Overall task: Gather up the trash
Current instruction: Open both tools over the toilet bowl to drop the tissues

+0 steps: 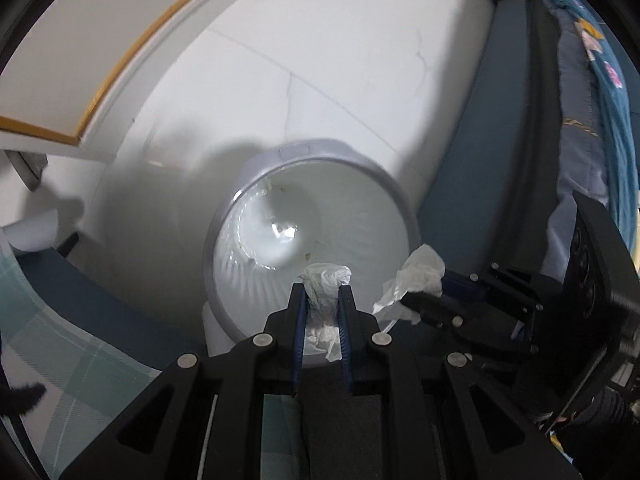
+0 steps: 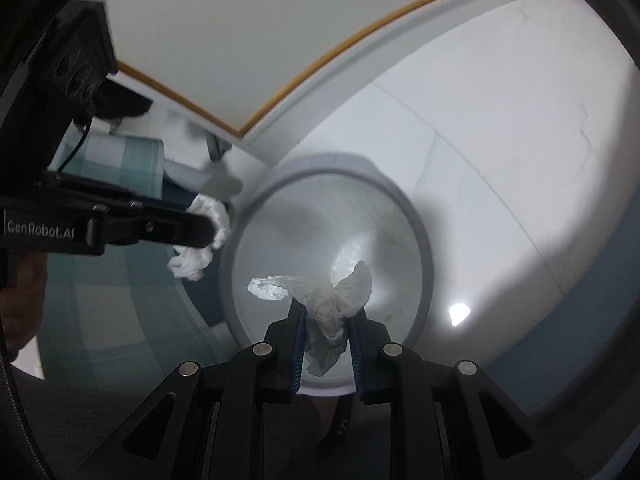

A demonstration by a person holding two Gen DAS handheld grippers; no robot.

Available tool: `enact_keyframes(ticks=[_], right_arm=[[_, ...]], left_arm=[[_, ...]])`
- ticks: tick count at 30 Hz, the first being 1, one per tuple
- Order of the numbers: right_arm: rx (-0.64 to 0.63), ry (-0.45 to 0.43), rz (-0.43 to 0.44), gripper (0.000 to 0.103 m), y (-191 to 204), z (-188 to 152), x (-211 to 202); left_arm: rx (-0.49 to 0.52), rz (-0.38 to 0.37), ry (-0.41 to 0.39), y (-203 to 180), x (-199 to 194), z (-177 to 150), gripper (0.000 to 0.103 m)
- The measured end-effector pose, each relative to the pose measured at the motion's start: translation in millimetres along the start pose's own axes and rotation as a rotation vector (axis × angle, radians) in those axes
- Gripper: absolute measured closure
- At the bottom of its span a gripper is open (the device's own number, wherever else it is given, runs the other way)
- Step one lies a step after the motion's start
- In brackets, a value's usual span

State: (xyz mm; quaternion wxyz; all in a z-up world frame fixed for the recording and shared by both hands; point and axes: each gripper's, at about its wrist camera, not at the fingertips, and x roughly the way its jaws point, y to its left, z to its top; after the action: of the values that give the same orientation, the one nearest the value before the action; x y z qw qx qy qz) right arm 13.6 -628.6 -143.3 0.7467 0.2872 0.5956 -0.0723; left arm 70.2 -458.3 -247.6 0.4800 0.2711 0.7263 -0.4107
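The left wrist view looks down into a round white bin (image 1: pixel 312 216) on a pale floor (image 1: pixel 328 64). The left gripper (image 1: pixel 322 290) pinches a crumpled white tissue (image 1: pixel 325 280) between its blue pads, and the tissue hangs right over the near edge of the bin's mouth. This view also shows bedding (image 1: pixel 600 92) with a blue pattern along the right side, which the other view does not show. The right gripper (image 1: pixel 424 298) comes in from the right, side-on, with a second tissue (image 1: pixel 420 270) sticking out of its tip, just outside the bin's rim.

The right wrist view shows the same bin (image 2: pixel 424 256) from the other side. Here the right gripper (image 2: pixel 326 308) is clamped on its tissue (image 2: pixel 332 296), which spreads out like wings above the pads, over the open bin. This view shows a checked green cloth (image 2: pixel 120 160) at the left and a bright spot of light on the floor (image 2: pixel 520 120). The left gripper (image 2: pixel 208 232) reaches in from the left with its tissue (image 2: pixel 204 240) bunched at the tip, just beside the rim. A bit of a hand (image 2: pixel 24 280) shows at the left edge.

Both grippers point steeply down at the bin. Both sets of tongs are close together, each squeezing a tissue.
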Motion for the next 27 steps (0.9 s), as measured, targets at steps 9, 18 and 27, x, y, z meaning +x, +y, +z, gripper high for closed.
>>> enact_keyframes(ticks=[9,18,27], right_arm=[[-0.033,0.049,-0.031,0.056,2,-6,24],[-0.033,0.025,-0.05,0.035,3,-5,15],[-0.025,-0.081,-0.18,0.017,8,9,-46]], left_arm=[[-0.083,-0.02,0.018,15,19,6,0.068],[-0.085,0.055,-0.077,16,-4,5,0.047],[-0.05,0.249,-0.367,9,-100,-24,0.047]])
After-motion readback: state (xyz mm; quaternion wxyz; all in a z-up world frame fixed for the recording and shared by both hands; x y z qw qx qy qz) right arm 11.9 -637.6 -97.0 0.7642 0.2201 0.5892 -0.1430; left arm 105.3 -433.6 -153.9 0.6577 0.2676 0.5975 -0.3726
